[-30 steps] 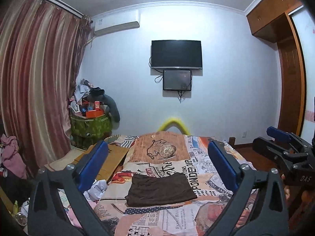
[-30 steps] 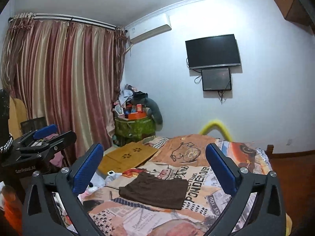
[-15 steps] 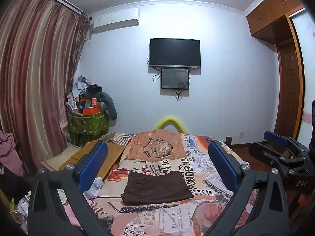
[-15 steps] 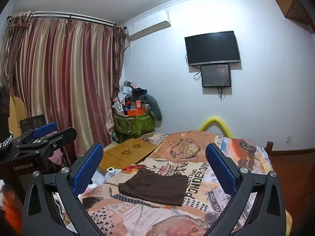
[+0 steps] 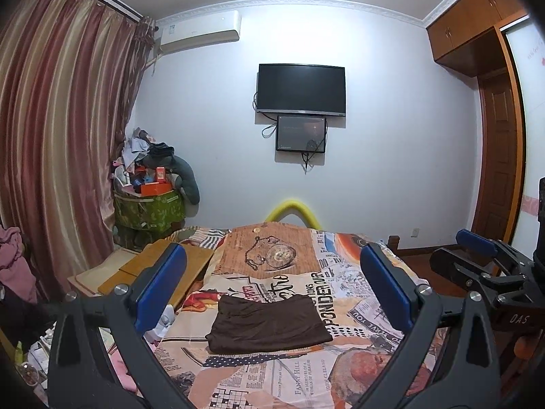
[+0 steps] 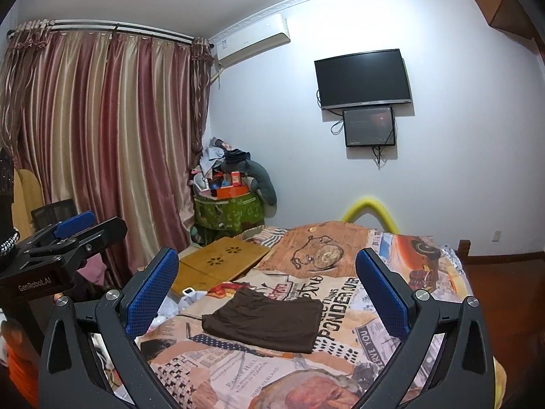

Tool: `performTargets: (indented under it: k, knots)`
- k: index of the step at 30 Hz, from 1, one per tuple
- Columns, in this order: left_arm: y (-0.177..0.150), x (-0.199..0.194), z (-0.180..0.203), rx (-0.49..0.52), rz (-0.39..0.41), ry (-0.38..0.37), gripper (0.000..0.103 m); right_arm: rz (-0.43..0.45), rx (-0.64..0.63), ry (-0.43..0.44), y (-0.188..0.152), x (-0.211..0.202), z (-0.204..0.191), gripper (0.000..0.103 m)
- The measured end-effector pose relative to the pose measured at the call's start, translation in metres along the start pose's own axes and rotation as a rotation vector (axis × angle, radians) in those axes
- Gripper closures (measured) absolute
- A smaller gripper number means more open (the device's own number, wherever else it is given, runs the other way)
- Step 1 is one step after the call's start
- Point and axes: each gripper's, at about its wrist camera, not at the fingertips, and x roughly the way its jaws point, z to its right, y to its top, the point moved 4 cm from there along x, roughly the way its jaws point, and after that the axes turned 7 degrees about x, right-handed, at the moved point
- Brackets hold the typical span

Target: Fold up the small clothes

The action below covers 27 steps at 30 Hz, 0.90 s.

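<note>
A dark brown garment (image 5: 269, 322) lies folded flat in a rectangle on the bed's patterned cover (image 5: 340, 289). It also shows in the right wrist view (image 6: 265, 318). My left gripper (image 5: 272, 279) is open and empty, held well above and short of the garment. My right gripper (image 6: 269, 284) is open and empty too, raised above the bed's near side. The right gripper also shows at the right edge of the left wrist view (image 5: 483, 266), and the left gripper at the left edge of the right wrist view (image 6: 68, 238).
A wooden lap table (image 6: 221, 262) lies at the bed's left side. A green bin piled with clutter (image 6: 231, 204) stands in the corner by striped curtains (image 6: 102, 153). A TV (image 5: 301, 90) hangs on the far wall. A wooden wardrobe (image 5: 497, 136) stands at right.
Both grippers have lifted and tilted up slightly, so the bed and garment sit lower in view. The garment has not moved. Both jaws stay open.
</note>
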Motion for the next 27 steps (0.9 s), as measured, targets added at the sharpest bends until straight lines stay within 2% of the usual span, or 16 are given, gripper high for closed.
performTargets:
  k: [27]
  knots:
    - [0.0, 0.01, 0.009, 0.007, -0.021, -0.037, 0.0, 0.009, 0.041, -0.018, 0.006, -0.006, 0.005, 0.0]
